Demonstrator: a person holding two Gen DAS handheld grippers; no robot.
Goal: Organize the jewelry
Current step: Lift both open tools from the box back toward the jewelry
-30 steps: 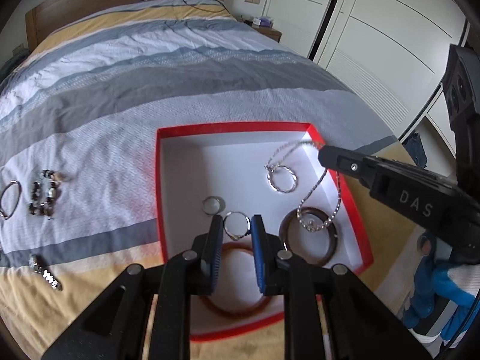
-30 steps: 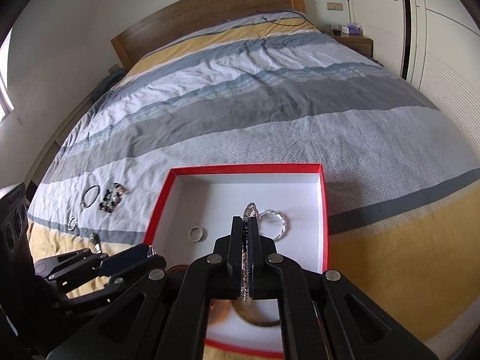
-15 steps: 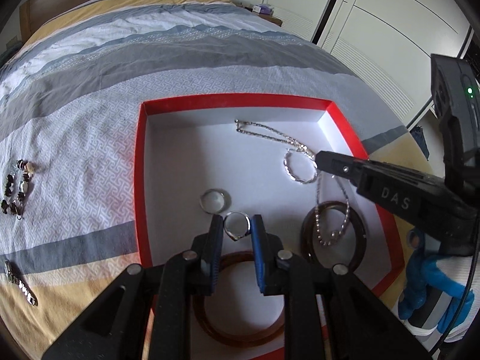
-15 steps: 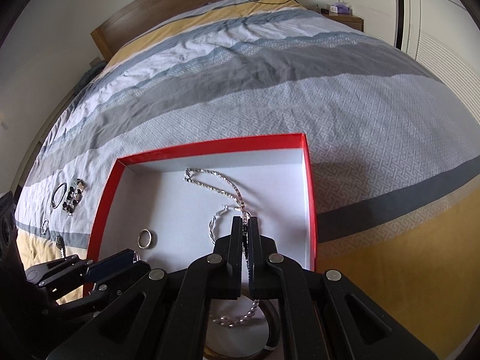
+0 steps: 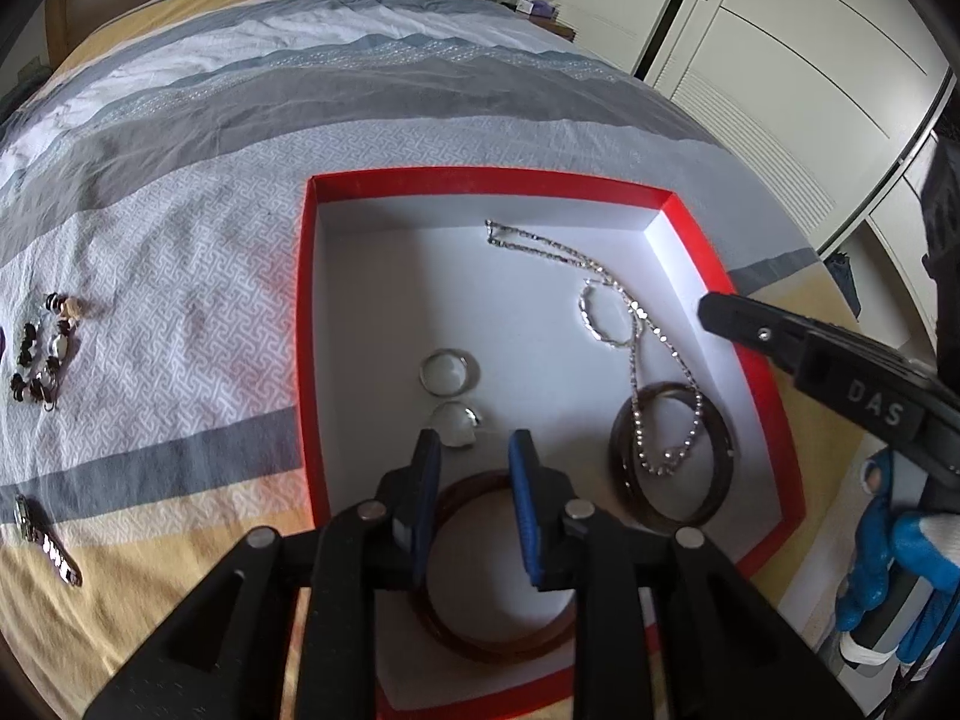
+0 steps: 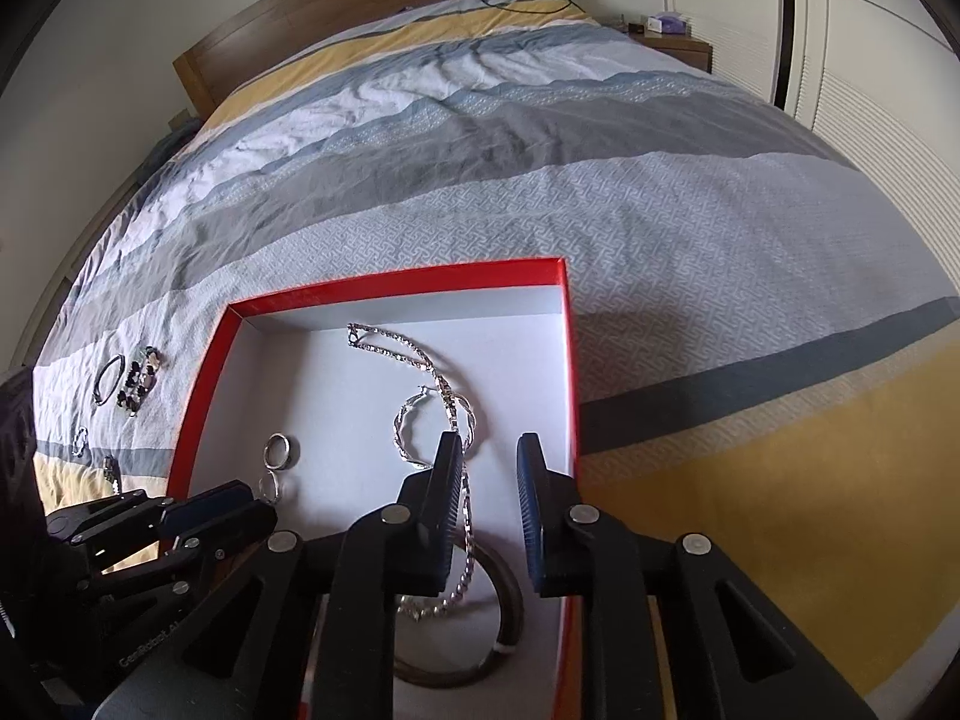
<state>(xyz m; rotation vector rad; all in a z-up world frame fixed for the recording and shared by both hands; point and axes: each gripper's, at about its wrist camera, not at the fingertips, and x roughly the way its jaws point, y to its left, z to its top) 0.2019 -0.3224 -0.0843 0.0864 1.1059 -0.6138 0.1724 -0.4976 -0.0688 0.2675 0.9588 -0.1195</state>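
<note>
Both grippers are letting go over the red box (image 5: 303, 324) at the centre of the frame. The right gripper (image 6: 489, 453), clamped on the silver chain (image 5: 636, 324) a moment ago, is spreading its jaws; the chain now lies on the white floor, draped across the dark bangle (image 5: 672, 456). The left gripper (image 5: 474, 450) is opening too, its small ring (image 5: 459, 423) dropped just ahead. Beads (image 5: 42, 354) at the far left wait on the bedspread (image 5: 180, 312).

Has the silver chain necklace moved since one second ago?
Yes. The silver chain necklace hung above the red box from the right tongs; it now lies on the box floor, released.
</note>
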